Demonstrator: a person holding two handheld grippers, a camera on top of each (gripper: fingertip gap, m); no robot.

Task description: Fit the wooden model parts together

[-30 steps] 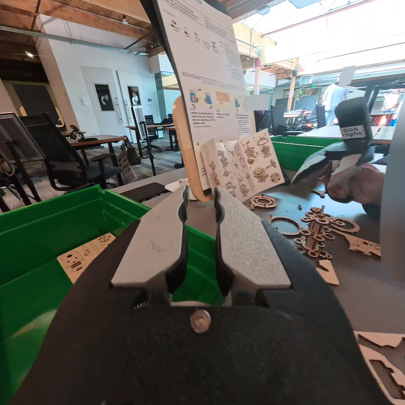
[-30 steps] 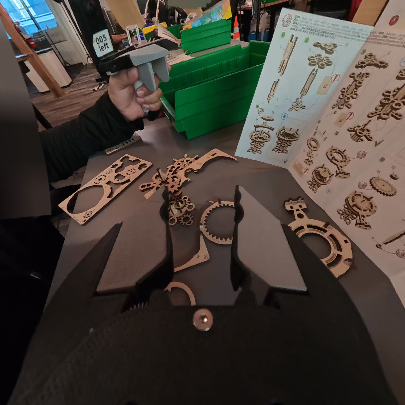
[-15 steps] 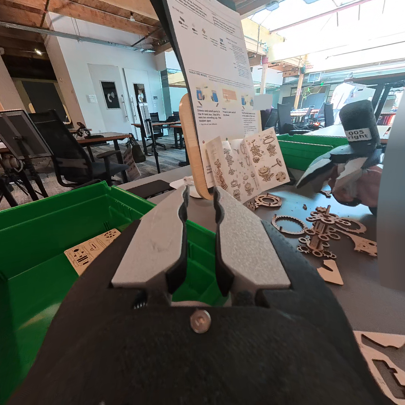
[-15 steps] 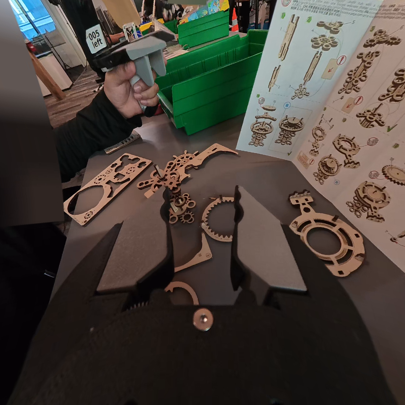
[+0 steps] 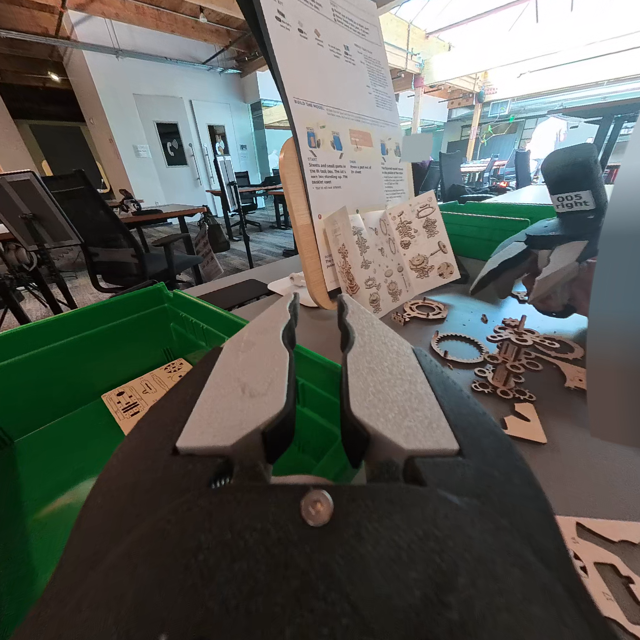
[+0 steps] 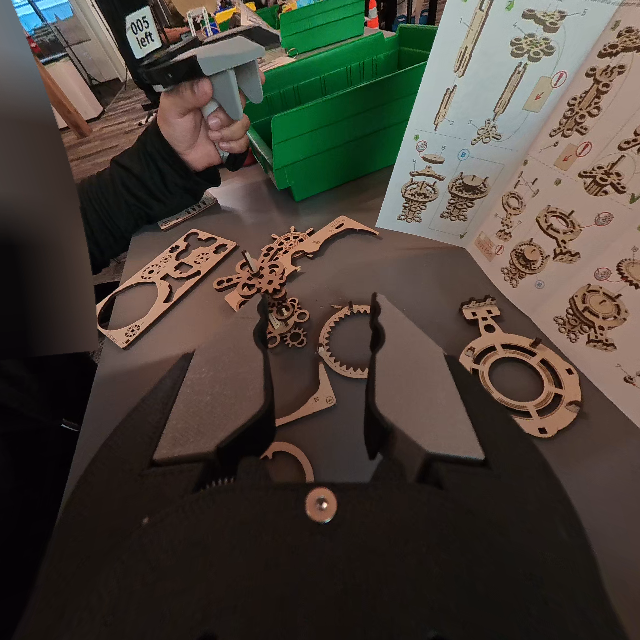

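A partly built wooden gear stack [image 6: 277, 304] stands on the dark table; it also shows in the left wrist view [image 5: 509, 356]. A toothed wooden ring [image 6: 343, 341] lies right of it, and a round frame piece with a stem [image 6: 519, 381] lies farther right. My right gripper [image 6: 318, 311] is open and empty, hovering just above and short of the stack and the ring. My left gripper [image 5: 317, 311] is open with a narrow gap and empty, held above the edge of a green bin [image 5: 69, 381], left of the parts.
A punched-out sheet [image 6: 162, 287] and a sheet with a ship's wheel [image 6: 311, 242] lie behind the stack. An offcut [image 6: 311, 398] lies below my right fingers. An open instruction booklet [image 6: 519, 138] stands at the right. A wooden sheet [image 5: 145, 391] lies in the bin. Left tips to right tips: about 25 cm. The offcut [image 6: 311, 398] is about 8 cm from my right fingertips and 30 cm from my left.
The right gripper has moved a little closer to the parts and the booklet. The left gripper has shifted only slightly. Both jaws keep the same gap.
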